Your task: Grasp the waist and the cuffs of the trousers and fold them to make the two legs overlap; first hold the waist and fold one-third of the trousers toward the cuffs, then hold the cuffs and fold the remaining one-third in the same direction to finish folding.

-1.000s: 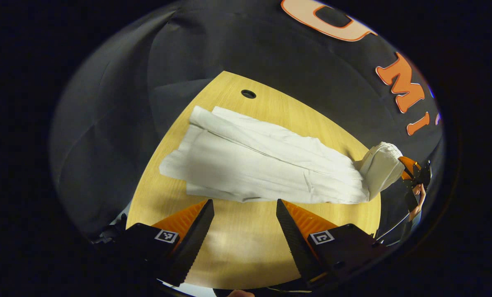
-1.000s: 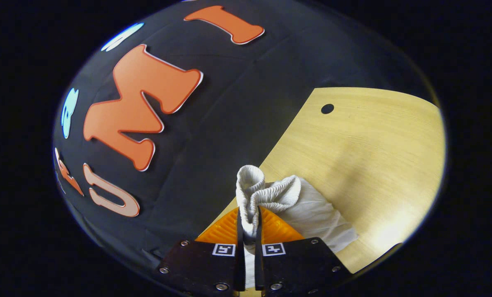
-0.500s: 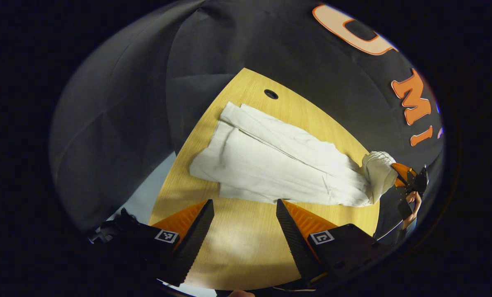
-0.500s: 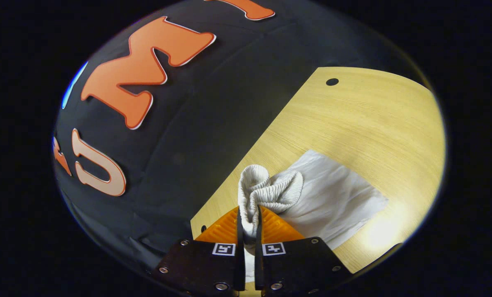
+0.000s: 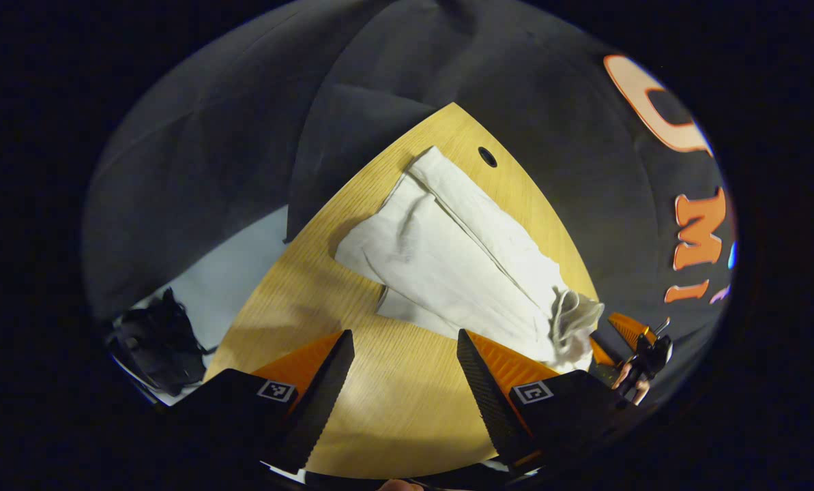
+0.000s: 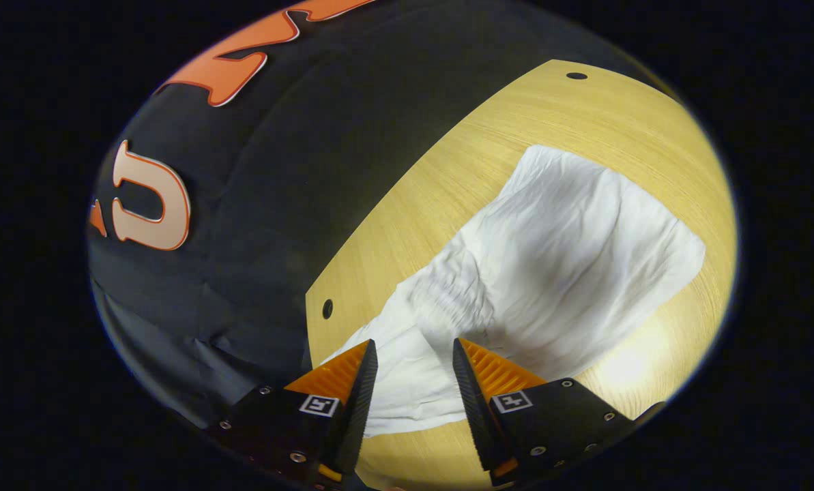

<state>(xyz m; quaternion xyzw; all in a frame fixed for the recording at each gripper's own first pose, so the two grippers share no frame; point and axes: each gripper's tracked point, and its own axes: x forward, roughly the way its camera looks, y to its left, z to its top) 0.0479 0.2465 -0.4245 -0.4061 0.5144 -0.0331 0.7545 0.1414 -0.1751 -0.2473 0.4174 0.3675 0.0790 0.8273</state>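
Left tongs: spread wide, holding nothing; they hang over bare desk with no cloth between the fingers.
Left tongs pose: tilted down toward the desk, pointing across it at the long side of the trousers, which lie just ahead of the fingertips.
Right tongs: parted by a moderate gap, gripping nothing; the fingers sit right above the cloth, whether touching it I cannot tell.
Right tongs pose: angled down over the waist end, close to the desk edge; in the left gripper view they show far off to the right, beyond the waist, with a bit of a hand beneath them.
Trousers: white, lying flat on the desk, stretching away from the right tongs toward the far right.
Waist: gathered and ribbed, lying on the desk just ahead of the right tongs' fingertips; in the left gripper view it lies bunched at the right end of the trousers.
Cuffs: at the far end from the left tongs, next to a small round hole in the desk.
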